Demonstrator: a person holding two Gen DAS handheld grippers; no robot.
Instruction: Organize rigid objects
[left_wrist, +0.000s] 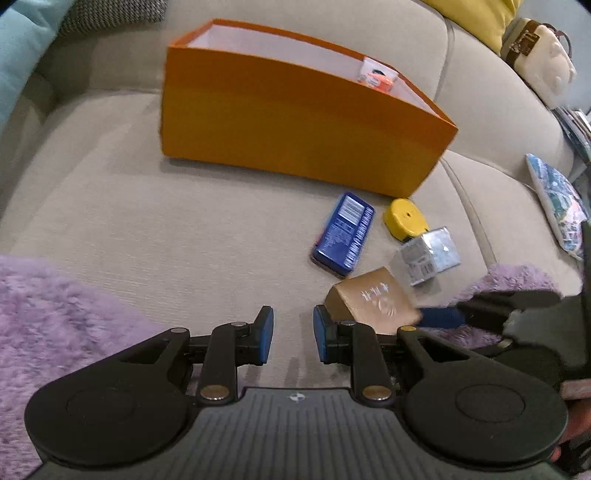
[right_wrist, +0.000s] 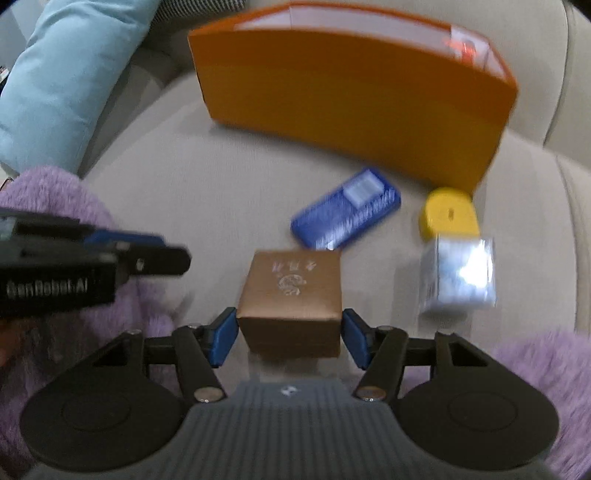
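Observation:
A brown cardboard cube (right_wrist: 291, 291) with a silver print sits between the blue pads of my right gripper (right_wrist: 288, 319), which touch its two sides; the gripper is shut on it. From the left wrist the cube (left_wrist: 373, 302) looks tilted, with one right-gripper finger (left_wrist: 441, 317) beside it. My left gripper (left_wrist: 293, 328) hovers over bare sofa left of the cube, shut with nothing between its pads. Behind lie a blue flat pack (left_wrist: 343, 236), a yellow round case (left_wrist: 404, 219) and a silver wrapped cube (left_wrist: 426, 254). An orange open box (left_wrist: 295, 125) stands further back with a small red-white packet (left_wrist: 376, 77) inside.
Everything rests on a beige sofa seat (left_wrist: 147, 221). A purple fluffy blanket (left_wrist: 55, 314) covers the near left and right. A light blue cushion (right_wrist: 66, 74) is far left, a patterned cushion (left_wrist: 557, 199) and a white bag (left_wrist: 539, 59) are at the right.

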